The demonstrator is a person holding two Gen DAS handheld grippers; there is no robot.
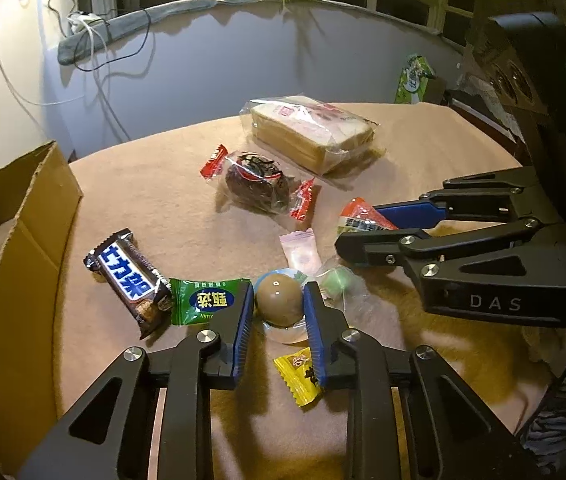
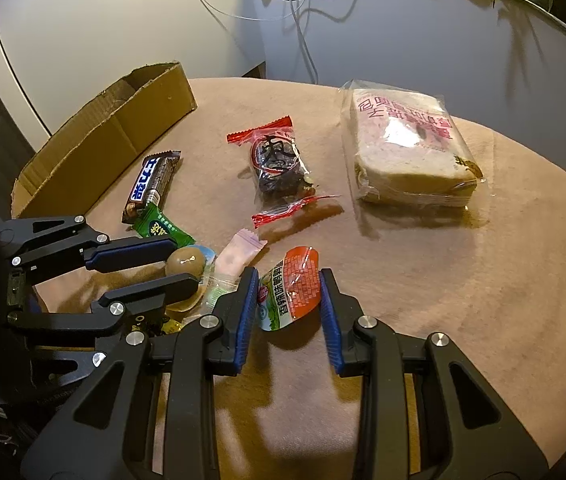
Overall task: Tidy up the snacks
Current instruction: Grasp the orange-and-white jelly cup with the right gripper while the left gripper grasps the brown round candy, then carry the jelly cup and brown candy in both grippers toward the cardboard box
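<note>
In the left wrist view my left gripper [image 1: 279,292] is shut on a brown egg [image 1: 277,300] in a clear pack that rests on the tan tablecloth [image 1: 143,184]. My right gripper [image 2: 289,276] is shut on an orange and green packet [image 2: 289,288], blue pads against both its sides. The two grippers stand close together, the right gripper [image 1: 359,226] just right of the egg. Around them lie a chocolate bar [image 1: 127,280], a green packet [image 1: 203,300], a pink sachet [image 1: 301,254], a yellow sweet [image 1: 299,376] and a green sweet [image 1: 337,282] in clear wrap.
An open cardboard box [image 2: 123,128] stands at the table's left edge. A packet of dark fruit [image 2: 279,168] with red ends lies mid-table and a bag of sliced bread [image 2: 407,148] behind it to the right. The wall and cables are beyond the far edge.
</note>
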